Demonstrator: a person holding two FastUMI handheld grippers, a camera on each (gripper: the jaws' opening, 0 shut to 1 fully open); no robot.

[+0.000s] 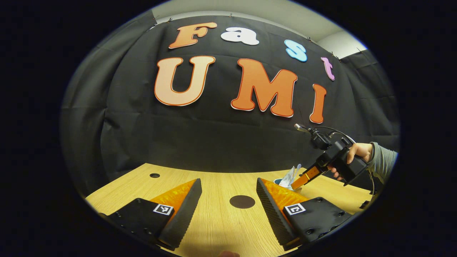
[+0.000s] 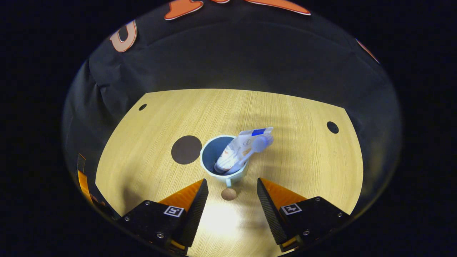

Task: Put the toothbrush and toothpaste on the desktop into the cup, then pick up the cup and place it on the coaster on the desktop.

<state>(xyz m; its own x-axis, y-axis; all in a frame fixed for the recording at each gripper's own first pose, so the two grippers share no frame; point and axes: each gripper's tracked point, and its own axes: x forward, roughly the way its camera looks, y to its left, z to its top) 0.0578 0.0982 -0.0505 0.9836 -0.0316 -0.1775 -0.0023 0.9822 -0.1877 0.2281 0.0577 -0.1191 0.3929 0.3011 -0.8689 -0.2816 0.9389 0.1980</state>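
Both grippers empty, jaws apart: right gripper hovers above cup, left gripper low over desktop, facing coaster. Toothpaste and toothbrush already stand in cup. Cup sits just beside coaster, not on it. Left, by my read: grasp cup, move onto coaster.

Cup mostly behind gripper finger

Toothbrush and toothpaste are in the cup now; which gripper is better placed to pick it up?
Right. The right gripper is open, hovering just above the cup, whose handle sits between its fingers. The left gripper faces the coaster instead, with the cup off to its side.
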